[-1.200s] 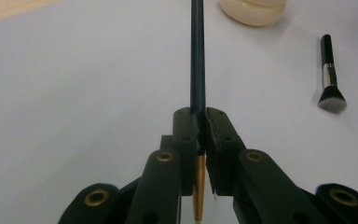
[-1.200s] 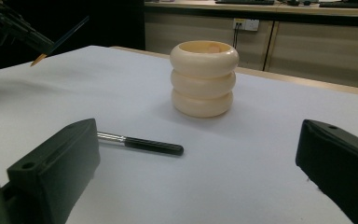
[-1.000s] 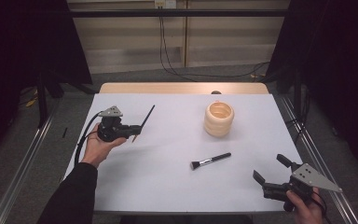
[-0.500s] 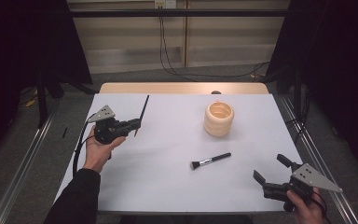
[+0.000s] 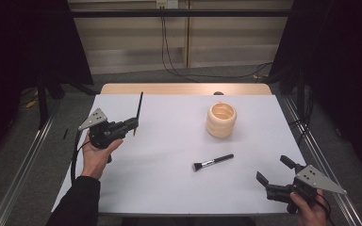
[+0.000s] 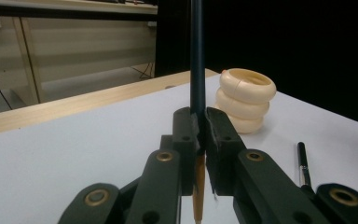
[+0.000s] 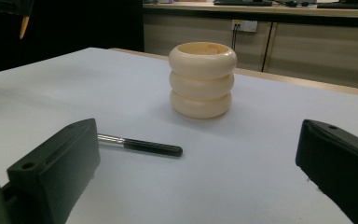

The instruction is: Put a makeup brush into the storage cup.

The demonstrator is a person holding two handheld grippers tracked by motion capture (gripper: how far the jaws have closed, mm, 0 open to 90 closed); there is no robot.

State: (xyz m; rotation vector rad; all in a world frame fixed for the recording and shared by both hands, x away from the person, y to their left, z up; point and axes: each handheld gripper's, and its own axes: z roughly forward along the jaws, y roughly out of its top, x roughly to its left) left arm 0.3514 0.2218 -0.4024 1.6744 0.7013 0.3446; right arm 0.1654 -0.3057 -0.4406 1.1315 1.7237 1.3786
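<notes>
My left gripper (image 5: pixel 133 125) hovers over the left side of the white table (image 5: pixel 169 188), shut on a thin dark stick (image 5: pixel 139 106) that points up and away. In the left gripper view the pads clamp the stick (image 6: pixel 196 56) just above its tan lower end. A cream ribbed cup (image 5: pixel 221 120) stands upright at the right of centre. A small black-handled brush (image 5: pixel 213 162) lies flat in front of it. My right gripper (image 5: pixel 274 170) rests near the front right corner, open, with nothing between its fingers; beyond them are the brush (image 7: pixel 142 145) and the cup (image 7: pixel 203 79).
A wooden strip (image 5: pixel 184 88) runs along the table's far edge. Metal rails (image 5: pixel 320 155) flank both sides. Cables (image 5: pixel 169 52) hang behind the table.
The left hand has shifted a little left and up, and the stick has swung from leaning right to nearly straight up and away. The right gripper, cup and brush have stayed put.
</notes>
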